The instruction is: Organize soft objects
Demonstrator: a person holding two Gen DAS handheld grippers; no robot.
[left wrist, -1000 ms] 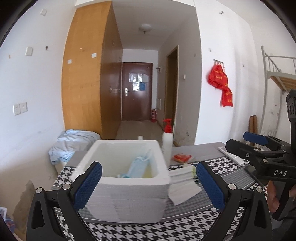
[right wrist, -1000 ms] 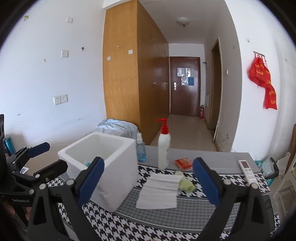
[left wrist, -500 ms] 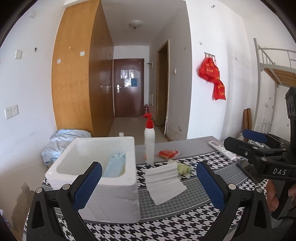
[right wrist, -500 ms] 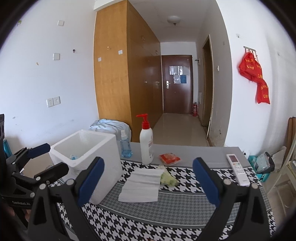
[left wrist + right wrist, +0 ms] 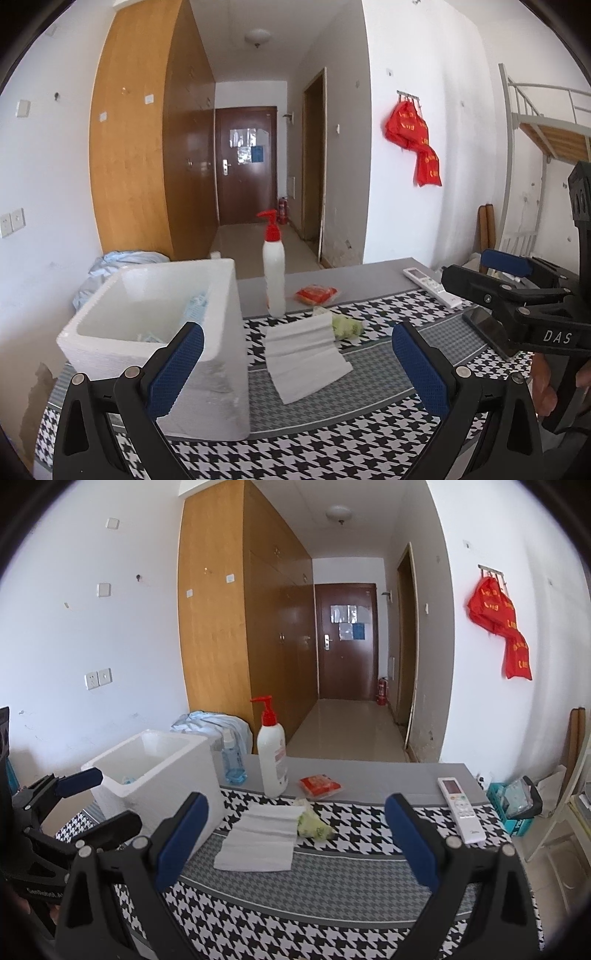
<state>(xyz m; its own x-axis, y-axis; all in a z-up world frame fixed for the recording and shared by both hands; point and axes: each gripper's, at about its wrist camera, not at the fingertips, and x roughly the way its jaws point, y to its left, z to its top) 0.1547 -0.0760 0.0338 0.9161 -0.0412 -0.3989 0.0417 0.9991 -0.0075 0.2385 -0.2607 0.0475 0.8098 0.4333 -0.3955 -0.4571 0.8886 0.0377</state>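
A white folded cloth (image 5: 306, 354) (image 5: 260, 838) lies on the houndstooth table cover, with a small green soft bundle (image 5: 345, 328) (image 5: 313, 825) at its far right corner. A white foam box (image 5: 162, 332) (image 5: 155, 775) stands to the left and holds a light blue soft item (image 5: 194, 310). My left gripper (image 5: 297, 365) is open and empty, above the table's near edge, between the box and the cloth. My right gripper (image 5: 295, 838) is open and empty, in front of the cloth; it also shows in the left wrist view (image 5: 491, 273).
A white pump bottle with a red top (image 5: 273, 269) (image 5: 271, 753), a blue bottle (image 5: 232, 760) and a red packet (image 5: 316, 294) (image 5: 319, 785) stand behind the cloth. A remote (image 5: 432, 286) (image 5: 461, 808) lies at the right. A phone (image 5: 487, 326) lies under the right gripper.
Both grippers have drawn back and shifted right of the foam box, so the cloth now sits between their fingers. Nothing on the table has moved. Both stay open.
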